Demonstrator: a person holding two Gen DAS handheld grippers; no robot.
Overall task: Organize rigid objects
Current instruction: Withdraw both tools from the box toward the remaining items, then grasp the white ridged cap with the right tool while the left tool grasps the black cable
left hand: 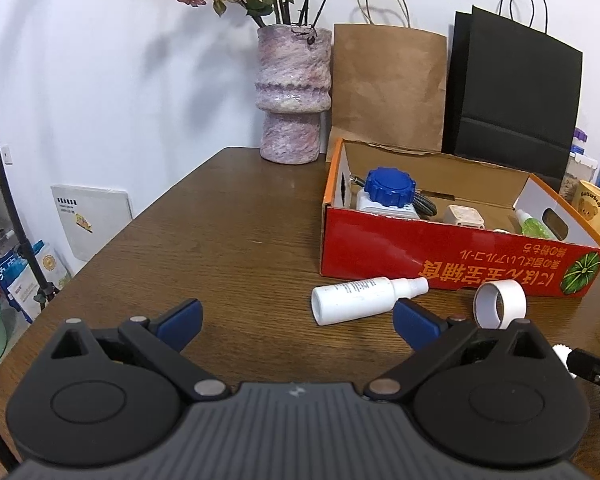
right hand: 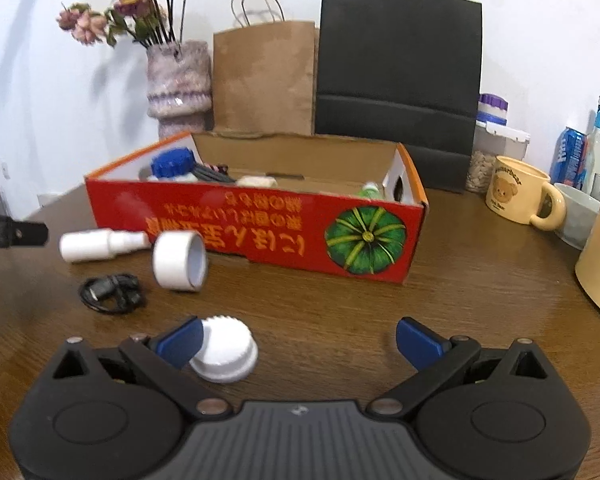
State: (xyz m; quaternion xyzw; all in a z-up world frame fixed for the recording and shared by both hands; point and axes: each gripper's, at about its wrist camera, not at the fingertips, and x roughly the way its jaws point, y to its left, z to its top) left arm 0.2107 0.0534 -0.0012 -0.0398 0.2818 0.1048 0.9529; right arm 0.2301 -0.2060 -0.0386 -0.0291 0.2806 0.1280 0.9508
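Observation:
A red cardboard box (left hand: 440, 256) (right hand: 260, 232) stands open on the brown table and holds a blue-capped white jar (left hand: 388, 194), a beige cube (left hand: 464, 216) and a green bottle (left hand: 534, 226). A white spray bottle (left hand: 364, 300) (right hand: 100, 244) and a roll of white tape (left hand: 500, 304) (right hand: 180, 260) lie in front of it. A black coiled cable (right hand: 112, 292) and a white ribbed cap (right hand: 224, 350) lie nearer. My left gripper (left hand: 298, 326) is open and empty, just left of the spray bottle. My right gripper (right hand: 300, 344) is open, with the cap beside its left finger.
A purple vase of dried flowers (left hand: 294, 92), a brown paper bag (left hand: 388, 84) and a black paper bag (left hand: 512, 96) stand behind the box. A yellow bear mug (right hand: 520, 194), a grey bowl (right hand: 580, 216), jars and bottles crowd the right. The table edge (left hand: 100, 256) runs on the left.

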